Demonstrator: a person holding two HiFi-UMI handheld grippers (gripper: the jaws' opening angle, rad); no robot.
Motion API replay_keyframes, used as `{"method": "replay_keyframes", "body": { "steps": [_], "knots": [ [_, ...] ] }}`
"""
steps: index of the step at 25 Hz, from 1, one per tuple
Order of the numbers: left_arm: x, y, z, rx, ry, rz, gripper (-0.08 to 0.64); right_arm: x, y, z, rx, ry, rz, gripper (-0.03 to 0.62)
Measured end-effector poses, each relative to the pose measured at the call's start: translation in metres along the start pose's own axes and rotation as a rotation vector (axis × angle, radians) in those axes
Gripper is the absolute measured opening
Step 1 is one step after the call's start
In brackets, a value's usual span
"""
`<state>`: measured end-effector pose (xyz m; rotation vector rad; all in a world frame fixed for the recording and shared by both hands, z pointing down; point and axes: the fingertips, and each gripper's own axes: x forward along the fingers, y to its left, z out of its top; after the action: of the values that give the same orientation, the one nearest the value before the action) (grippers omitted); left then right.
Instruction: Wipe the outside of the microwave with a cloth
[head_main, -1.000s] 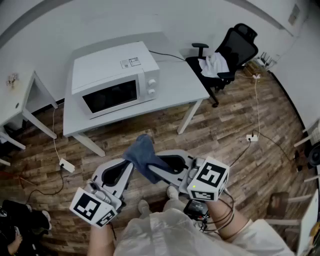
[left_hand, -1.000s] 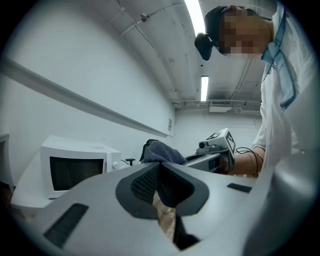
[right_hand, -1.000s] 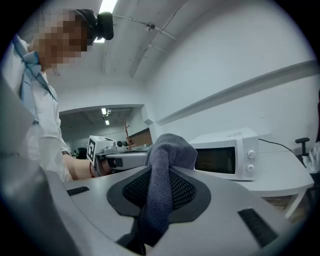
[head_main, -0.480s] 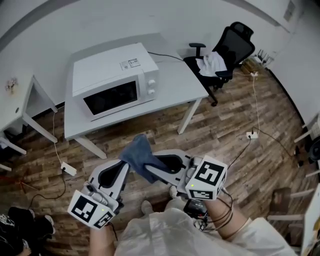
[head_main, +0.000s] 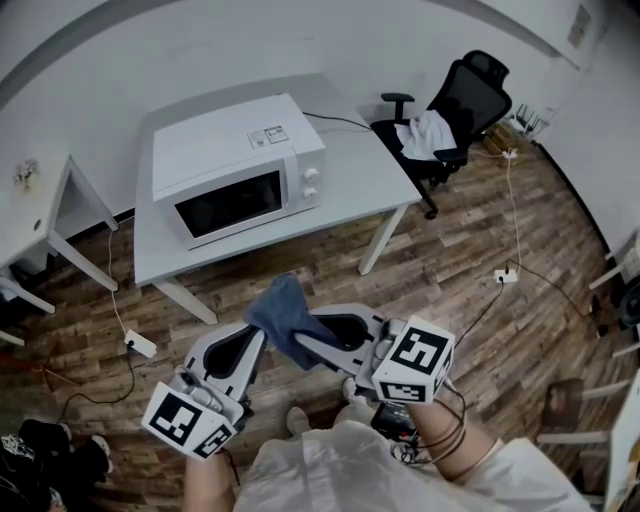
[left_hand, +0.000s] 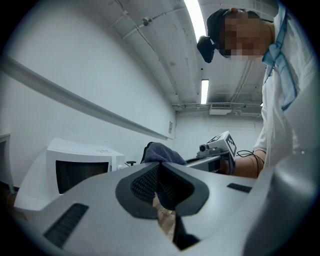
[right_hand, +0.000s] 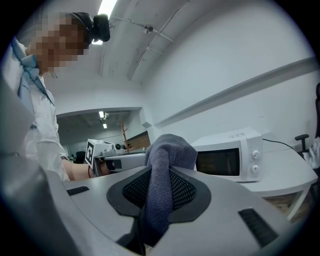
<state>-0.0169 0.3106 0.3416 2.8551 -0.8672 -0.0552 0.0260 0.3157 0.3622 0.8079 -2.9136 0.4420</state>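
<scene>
- Since a second ago, the white microwave (head_main: 240, 170) and its white table (head_main: 370, 180) have slid slightly right in our head view, while both grippers have kept their places near us.
- Our right gripper (head_main: 290, 335) is clamped on the blue-grey cloth (head_main: 282, 308), which bunches above the jaws and hangs below them.
- Our left gripper (head_main: 256, 340) has its jaws pressed together on nothing, just left of the cloth.
- We see the microwave on the far table, door closed, well apart from the cloth.
- We see a black office chair (head_main: 470, 95) at the table's right end.
</scene>
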Motion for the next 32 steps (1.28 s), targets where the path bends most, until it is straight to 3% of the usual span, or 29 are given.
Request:
{"method": "replay_keyframes", "body": {
  "steps": [18, 23, 32],
  "knots": [
    [-0.007, 0.031, 0.01, -0.008, -0.015, -0.016, 0.011, 0.031, -0.002, 0.012, -0.006, 0.008, -0.029, 0.095],
    [0.014, 0.051, 0.015, 0.016, -0.009, -0.006, 0.011, 0.043, -0.03, 0.023, -0.006, -0.002, -0.021, 0.095],
    [0.084, 0.123, 0.036, 0.026, -0.008, 0.047, 0.012, 0.075, -0.118, 0.061, -0.004, -0.018, 0.003, 0.095]
  ]
}}
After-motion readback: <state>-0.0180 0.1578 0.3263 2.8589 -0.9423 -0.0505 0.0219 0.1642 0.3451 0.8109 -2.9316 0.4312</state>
